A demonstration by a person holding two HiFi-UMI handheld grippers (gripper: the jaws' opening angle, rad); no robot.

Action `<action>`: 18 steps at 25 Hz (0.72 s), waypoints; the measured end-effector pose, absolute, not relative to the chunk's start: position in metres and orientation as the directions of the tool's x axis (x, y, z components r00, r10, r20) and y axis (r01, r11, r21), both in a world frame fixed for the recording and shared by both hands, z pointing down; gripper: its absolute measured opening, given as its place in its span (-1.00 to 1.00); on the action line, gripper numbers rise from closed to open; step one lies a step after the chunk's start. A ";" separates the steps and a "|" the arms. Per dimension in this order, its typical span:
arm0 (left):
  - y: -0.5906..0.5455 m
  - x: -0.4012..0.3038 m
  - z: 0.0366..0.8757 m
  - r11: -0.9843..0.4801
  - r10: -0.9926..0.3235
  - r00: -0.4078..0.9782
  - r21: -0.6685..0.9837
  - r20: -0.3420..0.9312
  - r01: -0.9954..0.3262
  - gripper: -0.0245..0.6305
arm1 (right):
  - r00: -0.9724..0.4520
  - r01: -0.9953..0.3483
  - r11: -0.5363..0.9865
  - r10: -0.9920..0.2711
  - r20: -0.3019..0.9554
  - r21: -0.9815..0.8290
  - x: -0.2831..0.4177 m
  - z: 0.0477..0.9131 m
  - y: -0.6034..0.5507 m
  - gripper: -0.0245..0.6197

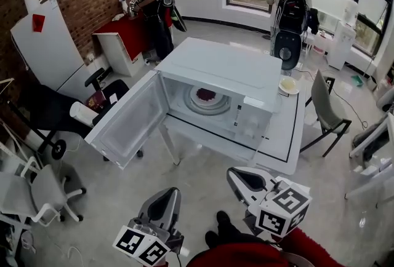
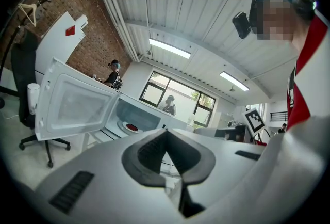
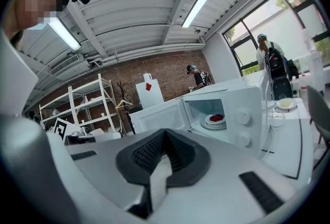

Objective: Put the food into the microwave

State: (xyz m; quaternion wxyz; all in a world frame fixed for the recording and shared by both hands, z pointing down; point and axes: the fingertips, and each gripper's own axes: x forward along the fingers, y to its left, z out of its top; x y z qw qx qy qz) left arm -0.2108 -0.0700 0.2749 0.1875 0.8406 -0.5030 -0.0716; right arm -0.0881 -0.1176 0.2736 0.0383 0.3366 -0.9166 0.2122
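Food [image 1: 205, 95] sits on a white plate [image 1: 208, 101] inside the microwave [image 1: 215, 69]. It looks red, but it is too small to tell what it is. The microwave stands on a white table [image 1: 280, 149]. Its door [image 1: 126, 121] hangs wide open to the left, out past the table edge.

Both grippers are low in the head view, close to the person and well apart from the microwave. The left gripper [image 1: 169, 193] has its jaws pressed together with nothing between them. The right gripper [image 1: 237, 175] looks the same: jaws together and holding nothing. Each gripper view looks over its own closed jaws toward the open microwave and the food inside.

A second small plate [image 1: 288, 85] rests on the table just to the right of the microwave. I cannot tell what is on it.

I think the putting-in part is done, because the food is already inside. The one thing left seems to be shutting the door. For that, a gripper has to go to the far edge of the door and push it round to the front of the microwave. The left gripper is nearer to the door, so it seems the better one for the job. A slow push would be best, so the microwave does not slide on the table.
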 end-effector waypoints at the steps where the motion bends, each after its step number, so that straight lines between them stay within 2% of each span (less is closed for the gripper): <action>1: -0.066 -0.209 0.274 -0.420 -0.875 0.479 0.387 0.068 -0.821 -0.90 | -0.771 -0.633 0.686 -0.601 0.211 -0.359 -0.087 0.273 -0.115 -0.89; 18: -0.033 -0.197 0.272 -0.409 -0.888 0.455 0.337 0.067 -0.848 -0.90 | -0.772 -0.633 0.694 -0.601 0.206 -0.343 -0.072 0.274 -0.084 -0.89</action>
